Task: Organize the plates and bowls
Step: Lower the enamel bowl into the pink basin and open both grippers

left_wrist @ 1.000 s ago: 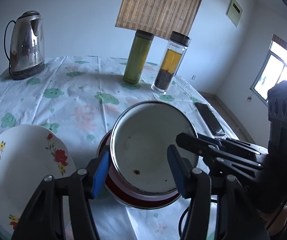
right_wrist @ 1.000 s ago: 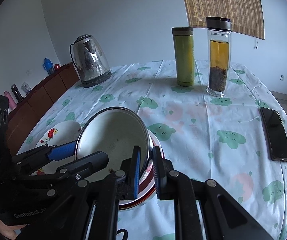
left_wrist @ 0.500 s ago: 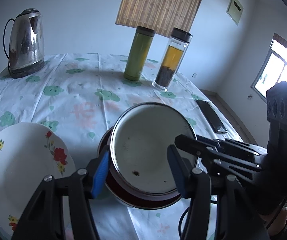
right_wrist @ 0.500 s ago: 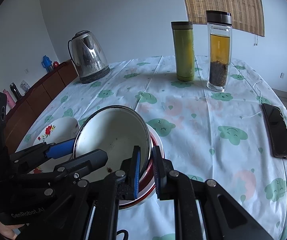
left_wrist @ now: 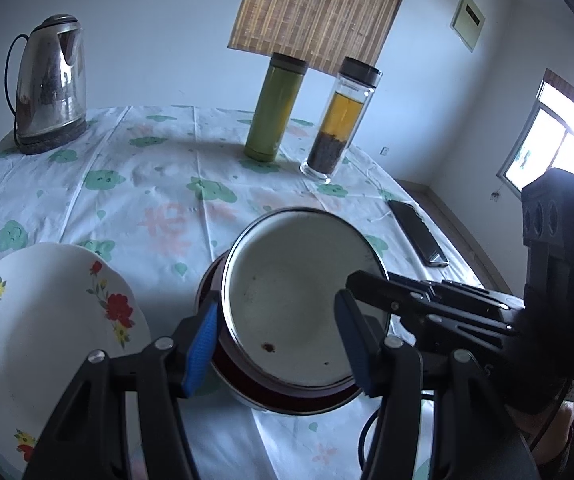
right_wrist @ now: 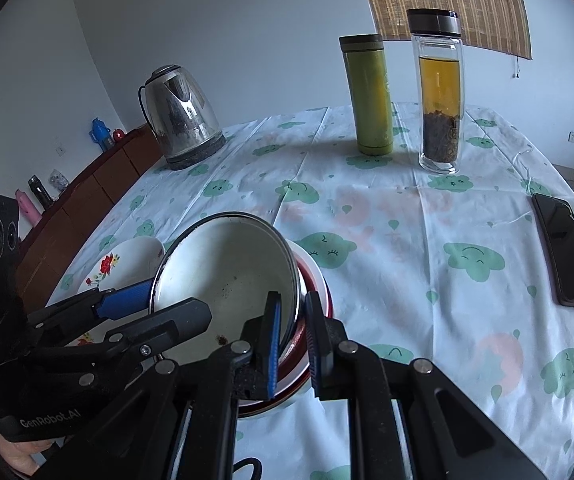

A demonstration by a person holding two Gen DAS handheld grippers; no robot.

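**A:** What lies left of the white bowl?

**B:** A glossy flowered plate (left_wrist: 43,320), scalloped, resting on the tablecloth (left_wrist: 147,184).

**A:** And the bowl itself?

**B:** The white bowl (left_wrist: 299,300), smooth enamel with a metal rim, sits tilted in a red-banded bowl (left_wrist: 287,398). The left gripper (left_wrist: 275,340) stands half apart, one pad outside the bowl's left wall, one over its hollow, not pressing.

**A:** Further right?

**B:** The right gripper (right_wrist: 291,336) pinches the bowl's right rim, so it looks better placed to lift.

White enamel bowl (left_wrist: 299,292) tilted in red-rimmed bowl (left_wrist: 287,394), floral plate (left_wrist: 43,320) beside
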